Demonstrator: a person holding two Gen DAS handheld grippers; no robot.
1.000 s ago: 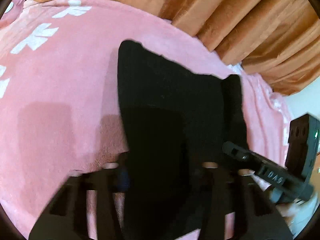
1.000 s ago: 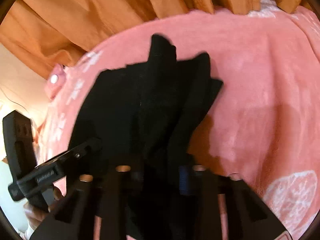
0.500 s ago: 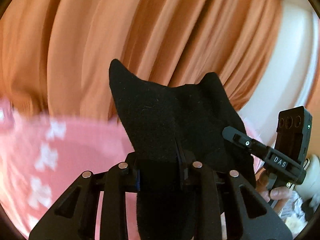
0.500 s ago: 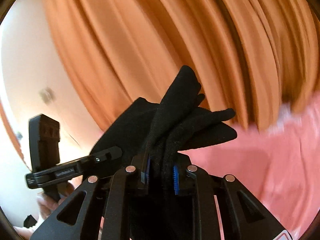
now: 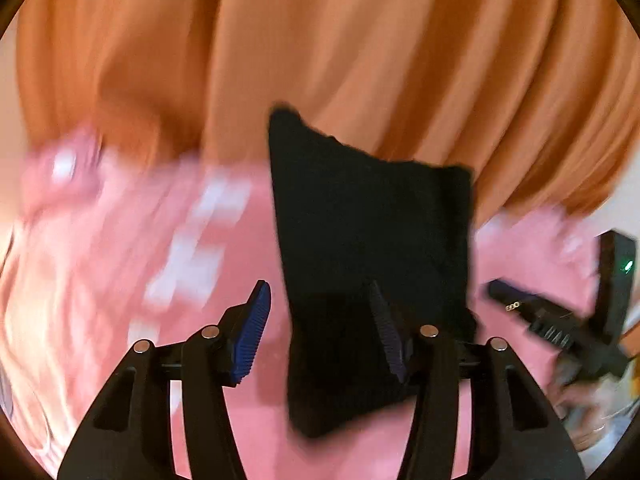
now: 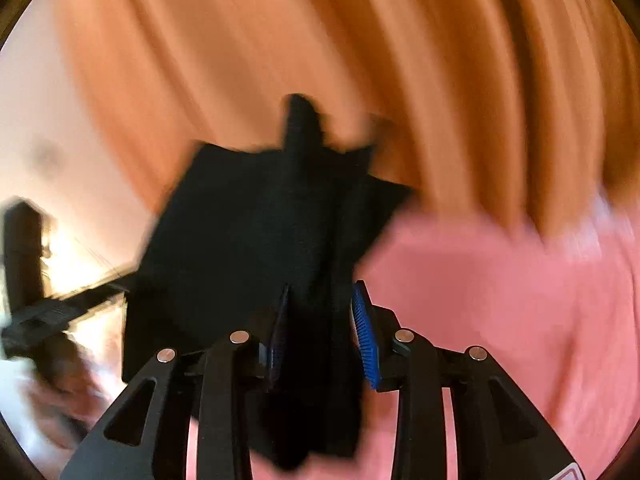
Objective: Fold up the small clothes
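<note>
Black garment (image 5: 372, 240) hangs above the pink blanket (image 5: 224, 272), before the orange curtain (image 5: 360, 60) at 12 o'clock. I see my left gripper (image 5: 324, 320) wide open, its right finger touching cloth. My right gripper (image 6: 322, 328) stands partly open around the folds.

One black knit garment (image 5: 372, 232), small, fuzzy. Two black two-finger grippers: left gripper (image 5: 322, 330), right gripper (image 6: 322, 332). Four blue ribbed finger pads (image 5: 250, 332), two per gripper. One pink plush blanket (image 6: 500, 300), white-patterned. One pleated orange curtain (image 5: 360, 48).
</note>
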